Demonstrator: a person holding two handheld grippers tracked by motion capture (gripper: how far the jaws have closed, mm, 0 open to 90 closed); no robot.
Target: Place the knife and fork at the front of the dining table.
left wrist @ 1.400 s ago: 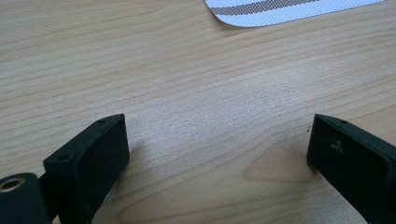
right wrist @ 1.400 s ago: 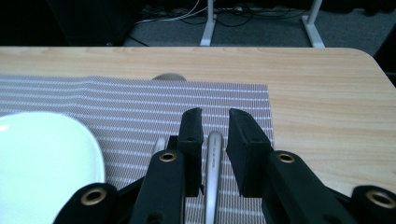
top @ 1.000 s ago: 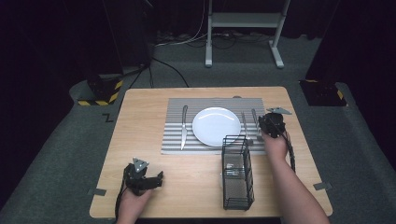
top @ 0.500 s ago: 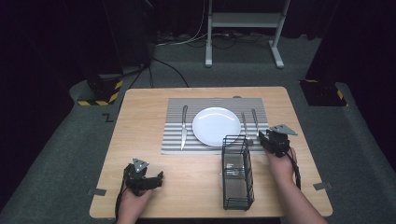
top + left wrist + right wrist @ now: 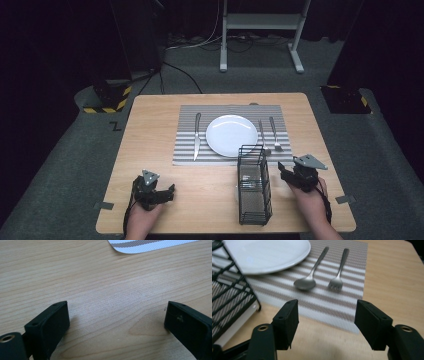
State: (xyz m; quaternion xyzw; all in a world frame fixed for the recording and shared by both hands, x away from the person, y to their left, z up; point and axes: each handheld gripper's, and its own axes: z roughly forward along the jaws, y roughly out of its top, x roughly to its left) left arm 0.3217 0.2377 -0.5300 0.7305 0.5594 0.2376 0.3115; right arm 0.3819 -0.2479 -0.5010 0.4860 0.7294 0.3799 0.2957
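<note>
Room: dark studio, wooden table [image 5: 165, 125] on grey carpet.
Setting: plate [image 5: 231, 135] on striped placemat [image 5: 185, 150], knife [image 5: 196, 141] left of it, spoon [image 5: 310, 272] and fork [image 5: 340, 268] right; looks complete.
Wire caddy [image 5: 254, 185]: stands just below the mat.
Left gripper [image 5: 159, 192]: jaws apart, empty, over bare wood.
Right gripper [image 5: 291, 176]: jaws spread, empty, beside caddy.
Next: probably nothing; both rest near the front edge, with free wood between them.

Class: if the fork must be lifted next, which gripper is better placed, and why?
Probably the right gripper: it sits open just below the fork, on the mat's right. The left gripper rests at the table's near-left corner, across the wire basket.
</note>
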